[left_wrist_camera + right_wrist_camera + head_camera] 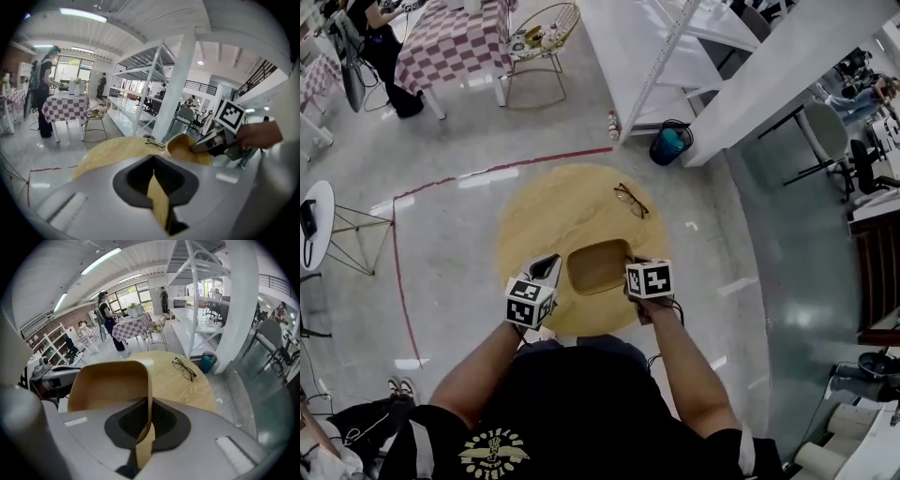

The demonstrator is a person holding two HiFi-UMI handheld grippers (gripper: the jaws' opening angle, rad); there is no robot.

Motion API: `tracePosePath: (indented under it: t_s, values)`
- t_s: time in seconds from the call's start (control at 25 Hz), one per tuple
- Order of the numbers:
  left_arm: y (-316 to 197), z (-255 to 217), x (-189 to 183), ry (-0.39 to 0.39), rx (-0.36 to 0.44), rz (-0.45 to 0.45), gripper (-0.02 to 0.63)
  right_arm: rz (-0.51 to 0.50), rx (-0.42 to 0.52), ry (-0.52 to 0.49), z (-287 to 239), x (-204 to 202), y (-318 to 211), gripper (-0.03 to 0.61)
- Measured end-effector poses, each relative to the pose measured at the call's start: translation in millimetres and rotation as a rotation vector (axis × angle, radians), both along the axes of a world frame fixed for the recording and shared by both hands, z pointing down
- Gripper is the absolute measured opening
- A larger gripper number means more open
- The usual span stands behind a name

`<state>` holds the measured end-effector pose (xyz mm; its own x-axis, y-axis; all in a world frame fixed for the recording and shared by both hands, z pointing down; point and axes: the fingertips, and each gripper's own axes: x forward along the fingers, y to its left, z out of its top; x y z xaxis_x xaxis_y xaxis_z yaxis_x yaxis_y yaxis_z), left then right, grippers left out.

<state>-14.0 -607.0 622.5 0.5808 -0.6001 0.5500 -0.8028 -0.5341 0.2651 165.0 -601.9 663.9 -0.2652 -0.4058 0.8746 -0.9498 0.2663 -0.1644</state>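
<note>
Right gripper (pixel 146 425) pinches the wooden tray (pixel 107 386); left gripper (pixel 154 188) pinches its opposite rim; glasses (pixel 183 369) lie beyond.

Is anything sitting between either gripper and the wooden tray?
Nothing visible. The left gripper and right gripper are each shut on opposite walls of the wooden tray; the glasses lie apart, farther across the table.

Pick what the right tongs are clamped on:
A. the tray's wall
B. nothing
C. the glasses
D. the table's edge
A: in the right gripper view the thin wall of the tray runs straight between the right tongs, whose jaws are closed on it, while the glasses lie apart on the table.
</note>
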Motion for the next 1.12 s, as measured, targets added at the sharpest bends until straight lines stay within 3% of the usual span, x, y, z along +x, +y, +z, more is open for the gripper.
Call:
tracePosePath:
  t_s: [0.52, 1.12]
  values:
    - [-28.4, -104.1, -8.1, 0.05, 0.039, -0.029, 0.003, -0.012, 0.134, -0.047, -100.7, -5.9, -27.1, 0.002]
    - [-17.1, -153.3, 12.6, 0.081, 0.102, 0.023, 0.002, -0.068, 0.188, -0.056, -187.5, -0.2, -31.9, 0.002]
